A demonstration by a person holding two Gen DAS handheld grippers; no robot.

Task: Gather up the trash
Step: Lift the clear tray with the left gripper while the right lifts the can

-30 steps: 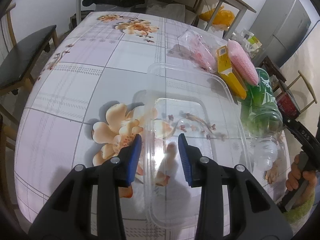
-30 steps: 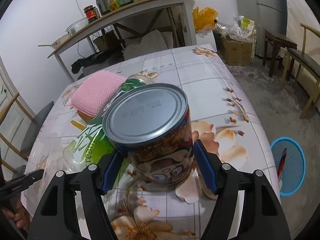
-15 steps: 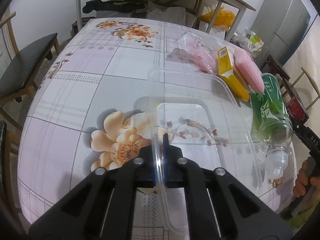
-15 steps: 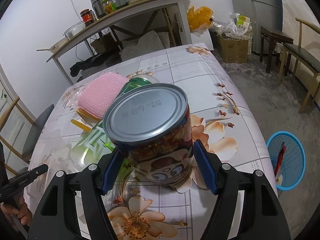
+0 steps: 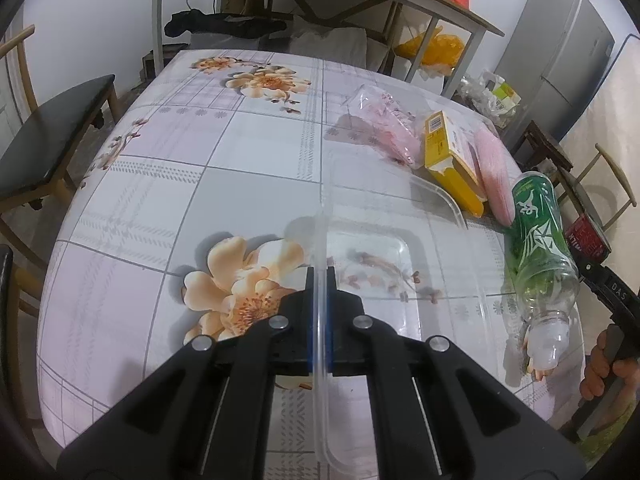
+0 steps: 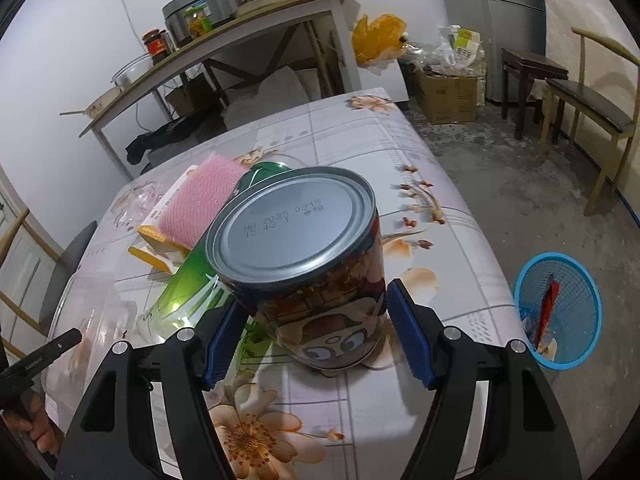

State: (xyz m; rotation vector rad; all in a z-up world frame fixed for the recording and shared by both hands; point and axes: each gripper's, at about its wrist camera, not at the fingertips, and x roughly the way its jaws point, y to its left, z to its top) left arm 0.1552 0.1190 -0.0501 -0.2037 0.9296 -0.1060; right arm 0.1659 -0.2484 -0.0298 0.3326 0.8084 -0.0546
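My left tongs [image 5: 319,300] pinch the rim of the clear plastic tray [image 5: 448,216] lying near the desk's [image 5: 168,184] front edge. My right tongs [image 6: 316,336] grip the can [image 6: 308,260] above the desk's right edge.

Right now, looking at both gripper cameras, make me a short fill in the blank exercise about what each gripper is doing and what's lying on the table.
1. The left gripper is shut on the rim of a clear plastic ____.
2. The tin can sits between the right gripper's ____ pads.
3. The bottle lying on the table has a ____ label.
4. On the floor stands a blue ____.

Missing words: container; blue; green; basket
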